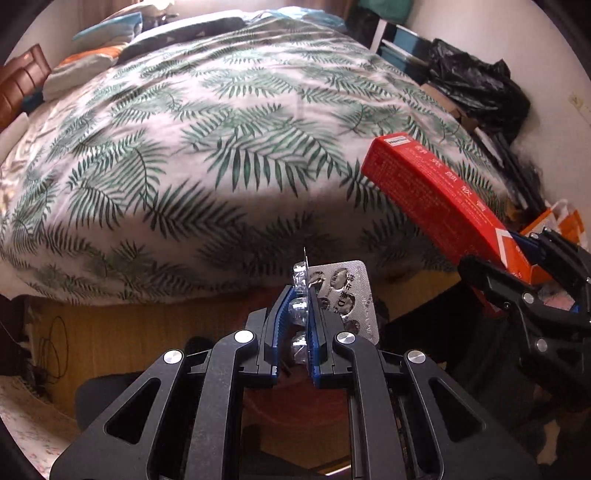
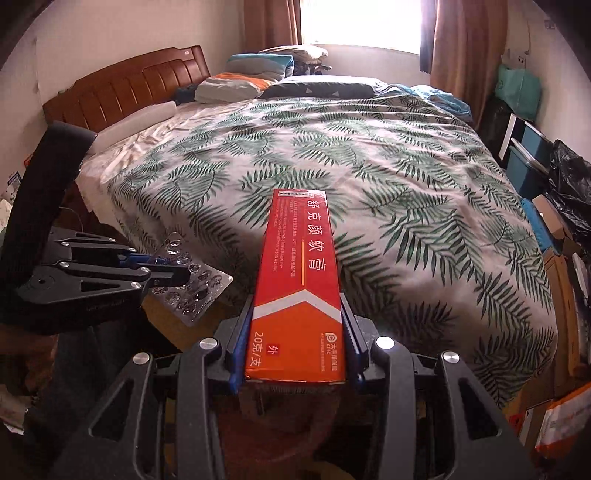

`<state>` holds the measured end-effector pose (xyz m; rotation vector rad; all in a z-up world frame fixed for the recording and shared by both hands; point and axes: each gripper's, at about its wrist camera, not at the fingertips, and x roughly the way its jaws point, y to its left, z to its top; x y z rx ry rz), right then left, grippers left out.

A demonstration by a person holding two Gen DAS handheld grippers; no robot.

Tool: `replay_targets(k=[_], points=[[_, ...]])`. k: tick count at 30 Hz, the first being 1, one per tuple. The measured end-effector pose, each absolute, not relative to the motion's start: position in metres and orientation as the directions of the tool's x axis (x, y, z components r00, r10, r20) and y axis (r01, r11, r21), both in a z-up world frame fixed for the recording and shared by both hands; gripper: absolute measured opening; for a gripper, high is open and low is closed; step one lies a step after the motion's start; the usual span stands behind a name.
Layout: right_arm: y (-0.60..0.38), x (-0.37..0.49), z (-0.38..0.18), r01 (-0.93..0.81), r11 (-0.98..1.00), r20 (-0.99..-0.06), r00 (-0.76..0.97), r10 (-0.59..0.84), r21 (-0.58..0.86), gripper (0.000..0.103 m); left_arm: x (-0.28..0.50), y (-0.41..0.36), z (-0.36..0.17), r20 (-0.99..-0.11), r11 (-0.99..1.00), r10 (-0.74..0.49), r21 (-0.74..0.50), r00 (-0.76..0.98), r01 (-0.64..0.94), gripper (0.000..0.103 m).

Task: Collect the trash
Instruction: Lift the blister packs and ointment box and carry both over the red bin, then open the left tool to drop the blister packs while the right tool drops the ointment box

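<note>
Bed with leaf-print duvet [image 2: 369, 192] fills centre; wooden headboard [image 2: 125, 88] at 10 o'clock, bright curtained window [image 2: 360, 22] at 12, stacked boxes [image 2: 561, 258] at 3.

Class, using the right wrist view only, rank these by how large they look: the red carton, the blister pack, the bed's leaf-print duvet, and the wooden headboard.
1. leaf-print duvet
2. red carton, though nearness to the camera inflates it
3. wooden headboard
4. blister pack

The carton and headboard look close, so that order is unsure.

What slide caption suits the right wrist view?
Right tongs grip a red carton above the leaf-print bed.
</note>
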<state>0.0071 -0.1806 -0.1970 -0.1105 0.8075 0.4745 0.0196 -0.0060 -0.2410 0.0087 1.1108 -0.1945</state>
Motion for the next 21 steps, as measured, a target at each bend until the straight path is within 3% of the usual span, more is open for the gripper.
replay_targets(k=[13, 21], points=[[-0.156, -0.002, -0.317, -0.48, 0.869, -0.887, 0.342, 0.31, 0.119, 0.041, 0.01, 0.003, -0.364, -0.971, 0.989, -0.101, -0.074, 0.217, 0.129, 0.012], [-0.146, 0.012, -0.361, -0.471, 0.872, -0.933, 0.236, 0.272, 0.135, 0.041, 0.022, 0.005, -0.418, -0.99, 0.991, -0.087, -0.075, 0.113, 0.11, 0.012]])
